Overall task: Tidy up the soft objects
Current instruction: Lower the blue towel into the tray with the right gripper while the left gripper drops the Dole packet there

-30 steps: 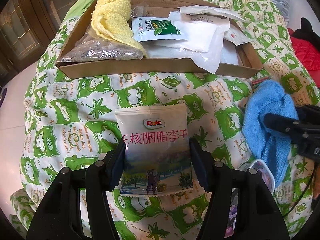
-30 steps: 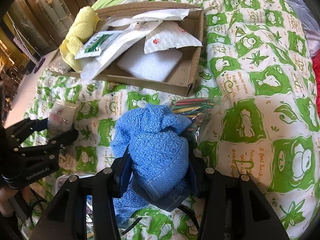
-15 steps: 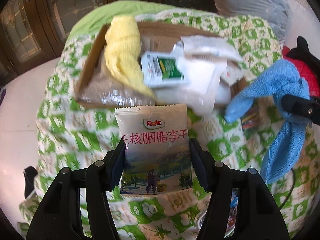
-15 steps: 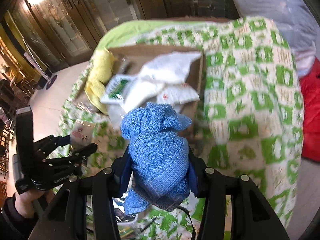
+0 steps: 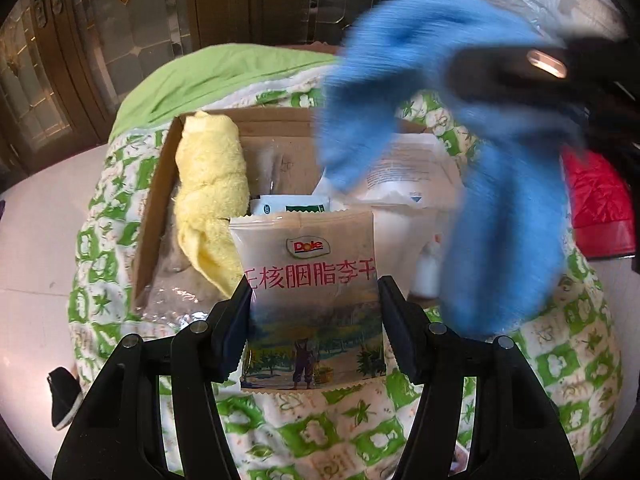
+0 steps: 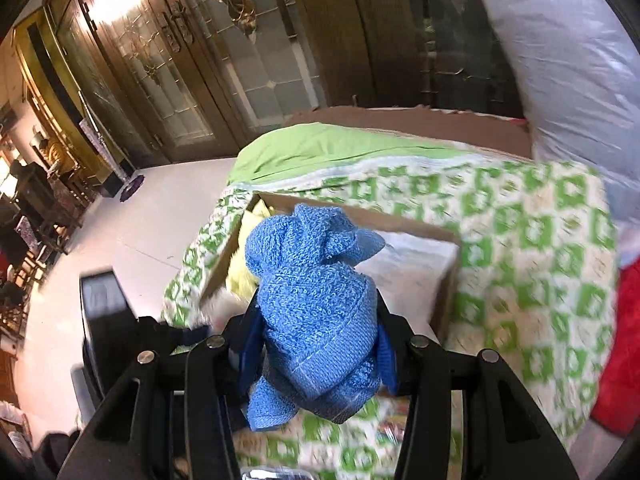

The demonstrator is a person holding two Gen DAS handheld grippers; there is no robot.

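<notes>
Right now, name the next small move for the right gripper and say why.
Probably carry the blue towel forward over the cardboard box before opening. The right gripper clamps it in the air short of the box, where the yellow towel already lies.

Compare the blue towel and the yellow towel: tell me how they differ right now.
The blue towel is clamped in the right gripper and hangs in the air; the yellow towel lies untouched in the cardboard box. The blue towel is bunched with loose ends dangling; the yellow towel is rolled lengthwise along the box's left wall. Both are soft terry cloth.
</notes>
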